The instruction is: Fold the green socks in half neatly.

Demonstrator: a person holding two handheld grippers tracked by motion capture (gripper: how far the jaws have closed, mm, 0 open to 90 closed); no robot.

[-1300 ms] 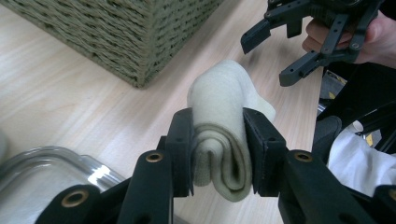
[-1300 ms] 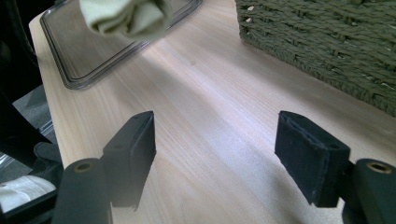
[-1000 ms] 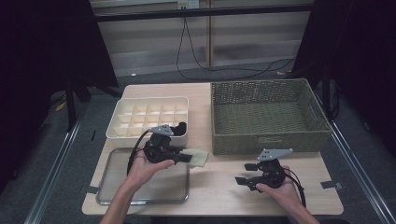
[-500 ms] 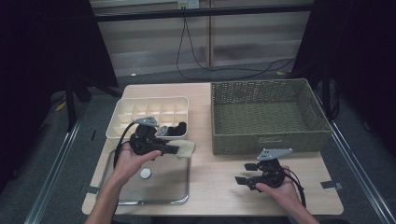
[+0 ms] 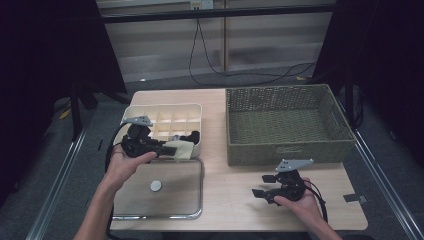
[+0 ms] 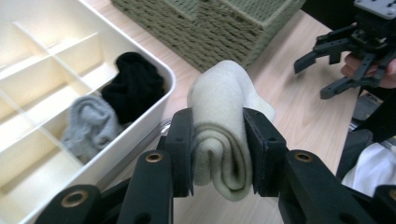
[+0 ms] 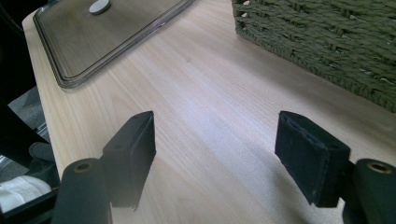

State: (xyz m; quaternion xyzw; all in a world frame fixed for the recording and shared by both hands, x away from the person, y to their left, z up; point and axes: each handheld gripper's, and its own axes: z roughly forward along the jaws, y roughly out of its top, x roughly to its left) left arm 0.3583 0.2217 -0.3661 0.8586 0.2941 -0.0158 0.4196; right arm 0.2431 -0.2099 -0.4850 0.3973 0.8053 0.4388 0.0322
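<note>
My left gripper point(image 5: 171, 148) is shut on a folded cream sock point(image 5: 183, 149), held just above the near right corner of the white divided box point(image 5: 165, 112). In the left gripper view the cream sock point(image 6: 219, 121) is squeezed between both pads, its loose end pointing away from me. The box point(image 6: 32, 65) holds a black sock point(image 6: 133, 86) and a grey sock point(image 6: 88, 126) in neighbouring compartments. My right gripper point(image 5: 263, 185) rests low on the table at the front right, open with nothing between its jaws point(image 7: 219, 154).
A green woven basket point(image 5: 287, 122) stands at the back right. A shallow clear tray with a metal rim point(image 5: 201, 190) lies at the front left, with a small white disc point(image 5: 156, 185) on it. Bare wood lies between tray and basket.
My left gripper has carried the cream sock left and farther from me, from over the tray to the box's near edge, uncovering the white disc. The right gripper has stayed still.
</note>
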